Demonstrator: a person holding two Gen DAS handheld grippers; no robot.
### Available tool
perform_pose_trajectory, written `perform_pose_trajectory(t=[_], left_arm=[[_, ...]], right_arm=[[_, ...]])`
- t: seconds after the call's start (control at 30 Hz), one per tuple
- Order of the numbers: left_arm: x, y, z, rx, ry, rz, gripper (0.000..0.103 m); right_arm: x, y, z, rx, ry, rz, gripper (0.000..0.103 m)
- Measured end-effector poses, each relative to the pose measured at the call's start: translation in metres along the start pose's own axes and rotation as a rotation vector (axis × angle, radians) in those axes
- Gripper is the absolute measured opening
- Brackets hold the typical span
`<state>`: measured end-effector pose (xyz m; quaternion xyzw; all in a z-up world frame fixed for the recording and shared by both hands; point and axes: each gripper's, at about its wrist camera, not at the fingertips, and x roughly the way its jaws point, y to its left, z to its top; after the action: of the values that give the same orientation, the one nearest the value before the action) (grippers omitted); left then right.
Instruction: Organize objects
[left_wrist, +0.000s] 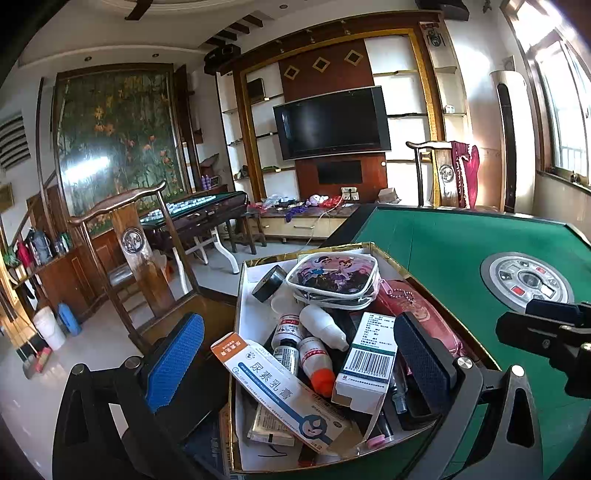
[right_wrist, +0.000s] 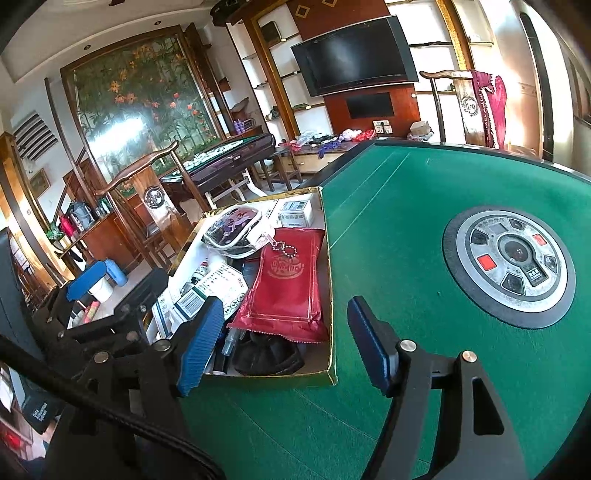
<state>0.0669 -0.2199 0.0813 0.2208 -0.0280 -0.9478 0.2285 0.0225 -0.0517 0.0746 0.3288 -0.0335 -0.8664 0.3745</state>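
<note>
Green felt desk (right_wrist: 388, 206) carries one gold-rimmed box (right_wrist: 330, 295) at its 9 o'clock edge, holding one red pouch (right_wrist: 286, 284), one cartoon pouch (left_wrist: 334, 277), one tape roll (left_wrist: 269, 283). Left gripper (left_wrist: 299, 358) jaws gape wide over the box contents, empty. Right gripper (right_wrist: 284, 343) jaws open, straddling the box's near corner.

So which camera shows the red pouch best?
The right wrist view: the red pouch lies in full sight in the box, with its gold emblem and bead chain clear. In the left wrist view only a strip of the pouch shows, behind a gripper finger.
</note>
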Motion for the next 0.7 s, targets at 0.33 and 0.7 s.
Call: perform_pose_trajectory(t=[0.33,0.7], left_arm=[[0.0,0.0006,-0.0039,-0.005,-0.005,0.013,0.101],[0.0018,-0.0023,-0.0066,0.007,0.001,0.027,0.101]], right_arm=[[0.0019,0.0,-0.0024,0.002,0.008,-0.003,0.07],[0.0018,-0.0009,-0.0009,0.002,0.01,-0.006,0.072]])
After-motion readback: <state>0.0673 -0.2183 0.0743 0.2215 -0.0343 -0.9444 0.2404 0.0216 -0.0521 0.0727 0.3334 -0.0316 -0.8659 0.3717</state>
